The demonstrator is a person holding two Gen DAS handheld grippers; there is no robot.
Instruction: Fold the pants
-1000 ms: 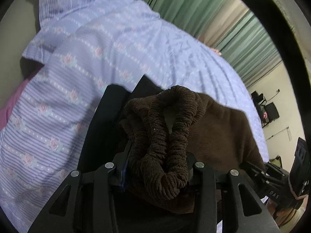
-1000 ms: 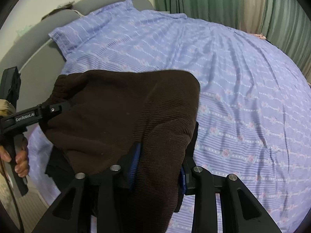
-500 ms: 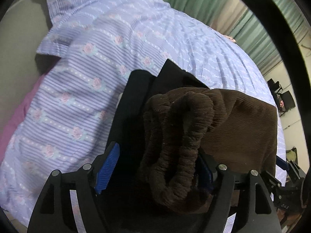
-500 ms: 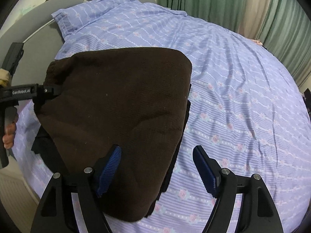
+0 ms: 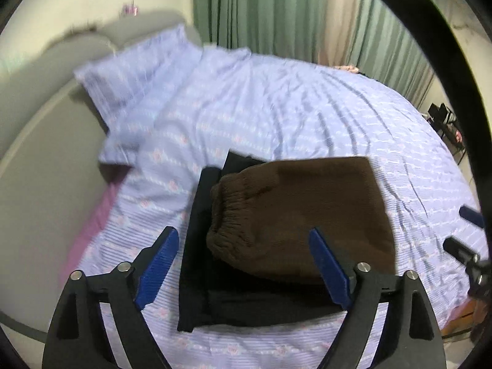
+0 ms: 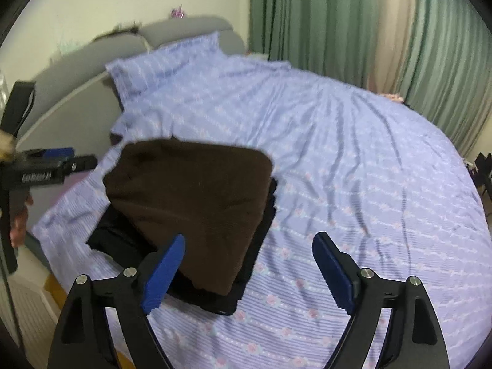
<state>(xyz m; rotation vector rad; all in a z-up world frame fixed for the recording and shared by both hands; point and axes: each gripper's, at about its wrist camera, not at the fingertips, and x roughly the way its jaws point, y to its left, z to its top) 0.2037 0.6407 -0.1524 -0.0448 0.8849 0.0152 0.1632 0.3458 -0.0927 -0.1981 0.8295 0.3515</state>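
The folded brown pants (image 5: 301, 215) lie on a stack of folded black clothing (image 5: 200, 246) near the bed's corner, elastic waistband toward my left gripper. My left gripper (image 5: 243, 264) is open and empty, pulled back above the near edge of the pile. In the right wrist view the brown pants (image 6: 190, 203) lie flat on the black stack (image 6: 255, 261). My right gripper (image 6: 249, 272) is open and empty, just off the pile's near right corner. The left gripper (image 6: 49, 169) also shows there, at the far left.
The bed (image 6: 353, 169) has a lilac floral striped sheet, with a pillow (image 6: 166, 61) against the grey headboard (image 6: 77, 70). Green curtains (image 6: 338, 15) hang behind. A pink sheet edge (image 5: 92, 230) shows at the bed's left side. Chairs (image 5: 446, 120) stand at the far right.
Both grippers have let go of the brown pants and opened wide. Both have drawn back and up from the pile, which now rests flat on the black stack.
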